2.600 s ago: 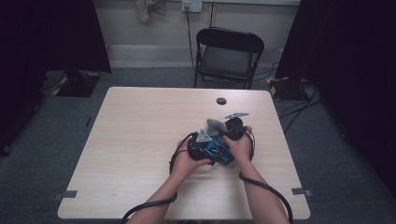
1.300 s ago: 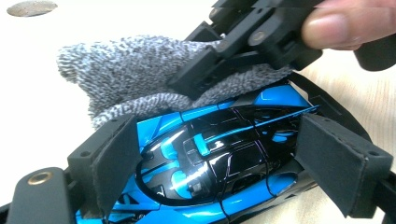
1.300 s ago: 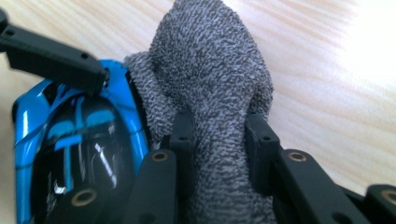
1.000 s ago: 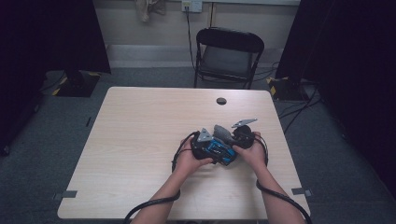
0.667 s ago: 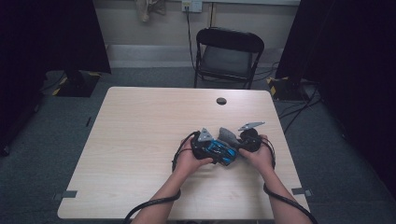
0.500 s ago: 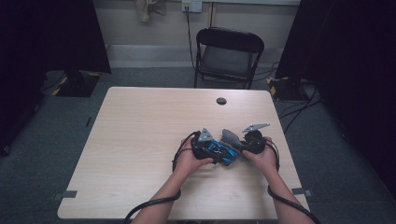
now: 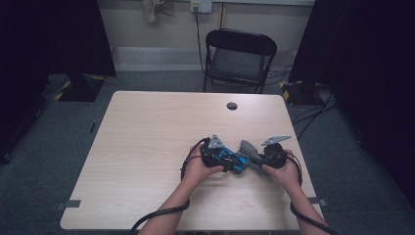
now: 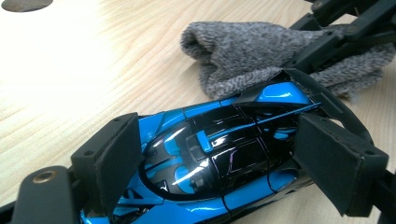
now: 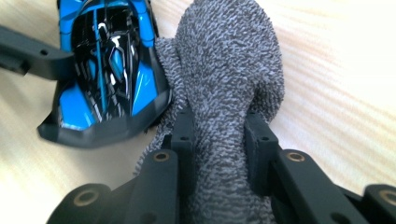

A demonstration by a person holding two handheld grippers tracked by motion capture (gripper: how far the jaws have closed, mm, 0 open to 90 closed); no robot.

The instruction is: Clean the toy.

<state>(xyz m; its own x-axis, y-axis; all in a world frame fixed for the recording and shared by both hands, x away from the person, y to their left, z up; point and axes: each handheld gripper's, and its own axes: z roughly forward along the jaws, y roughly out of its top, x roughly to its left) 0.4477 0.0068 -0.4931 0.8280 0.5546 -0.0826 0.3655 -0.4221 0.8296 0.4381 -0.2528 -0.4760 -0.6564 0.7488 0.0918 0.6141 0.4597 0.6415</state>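
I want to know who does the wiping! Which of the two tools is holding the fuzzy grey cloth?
The right tool is shut on the grey cloth. The left tool instead grips the blue and black toy car by its sides.

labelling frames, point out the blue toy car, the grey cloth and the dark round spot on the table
blue toy car [image 8: 210, 158], left gripper view, glossy roof
grey cloth [image 9: 229, 70], right gripper view, folded front part
dark round spot [image 7: 232, 105], high view, its centre
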